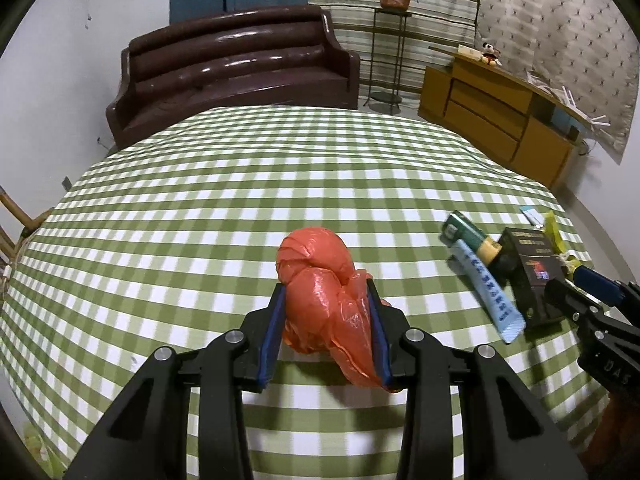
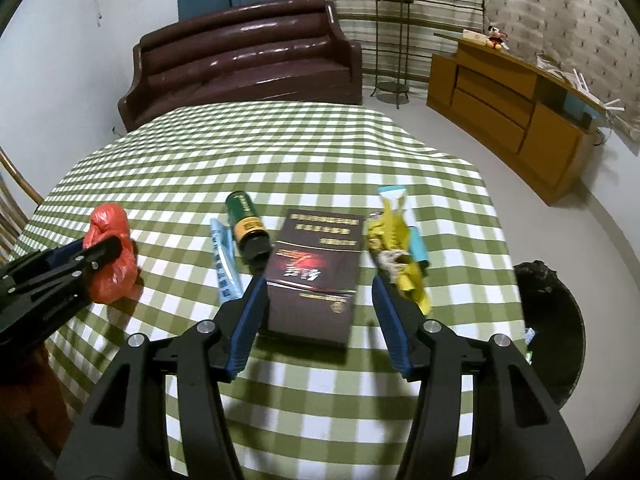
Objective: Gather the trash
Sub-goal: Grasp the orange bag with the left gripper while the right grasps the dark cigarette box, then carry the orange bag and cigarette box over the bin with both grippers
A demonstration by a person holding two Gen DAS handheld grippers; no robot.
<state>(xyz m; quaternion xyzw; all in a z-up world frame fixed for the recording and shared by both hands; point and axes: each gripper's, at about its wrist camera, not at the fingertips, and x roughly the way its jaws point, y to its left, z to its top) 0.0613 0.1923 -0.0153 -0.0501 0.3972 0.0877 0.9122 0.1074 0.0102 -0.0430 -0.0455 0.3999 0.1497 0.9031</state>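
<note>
Left wrist view, your left gripper [image 1: 326, 320] fingers clamped on the crumpled red plastic bag [image 1: 324, 284] above the checked tabletop [image 1: 240, 184], right wrist view, your right gripper [image 2: 318, 320] fingers apart, straddling the dark box [image 2: 314, 276] lying on the tabletop, green bottle [image 2: 246, 224] just left of it, yellow wrapper [image 2: 394, 252] just right.

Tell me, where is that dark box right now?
The dark box lies on the checked tablecloth, just ahead of the open right hand-held gripper, between the green bottle and the yellow wrapper.
</note>
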